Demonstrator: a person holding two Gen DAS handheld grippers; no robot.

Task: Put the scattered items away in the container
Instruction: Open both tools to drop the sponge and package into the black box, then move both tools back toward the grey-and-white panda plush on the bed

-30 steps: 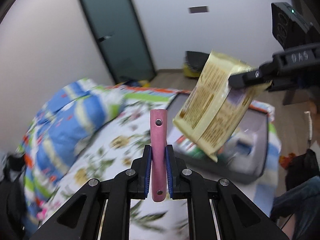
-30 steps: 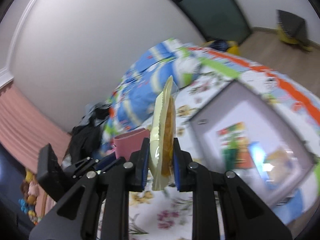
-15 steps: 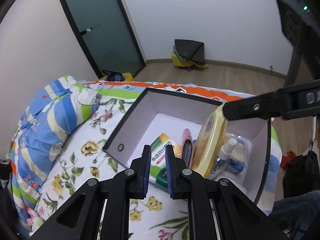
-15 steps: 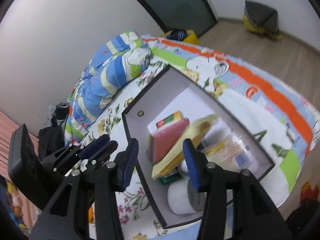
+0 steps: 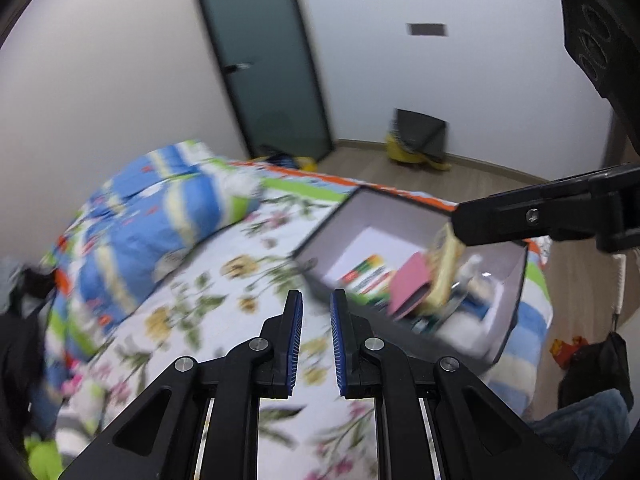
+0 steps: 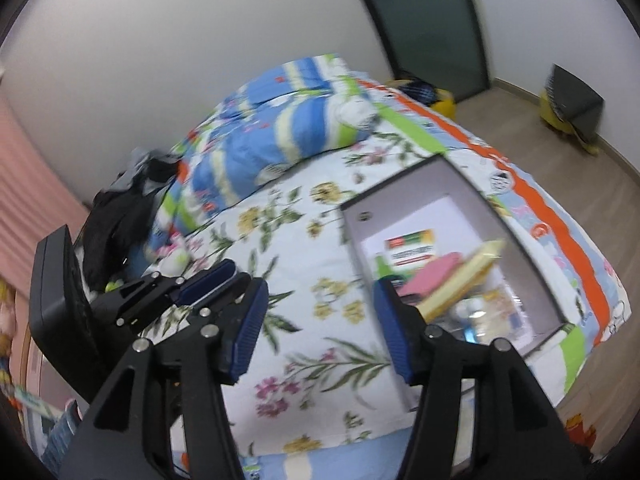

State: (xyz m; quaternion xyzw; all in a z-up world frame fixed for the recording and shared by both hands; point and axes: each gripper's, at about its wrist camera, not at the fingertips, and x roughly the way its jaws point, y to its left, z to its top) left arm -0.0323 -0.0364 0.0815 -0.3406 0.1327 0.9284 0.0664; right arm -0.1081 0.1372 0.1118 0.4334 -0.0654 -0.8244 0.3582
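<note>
Starting at the right gripper, found its jaws opening, with nothing between the blue ribbed pads but floral bedsheet far below. Found the left gripper drawn in to its narrowest, with only a slim gap between its pads, and likewise holding nothing. Placed it just to the left of the right one, over the same sheet. Looking outward, met the grey open-topped cardboard box ahead and to the right of the right fingers, resting on the bed near its orange-striped edge. Saw inside it a flat pink wallet-like case and a flat yellow snack packet, side by side and touching. Noted that both were propped at a slant on the other contents, long axes running from near-left to far-right in the right wrist view. Saw beneath them a green-and-red printed carton flat on the white floor of the box, and some clear, blurred things in the near corner. Judged the right hand the nearer to the box, the left standing further off toward the blue-striped quilt. Could make out no loose item for certain on the sheet, given the smear. Judged that any next pick would lie away from the box, leftward, on the left hand's side.
</note>
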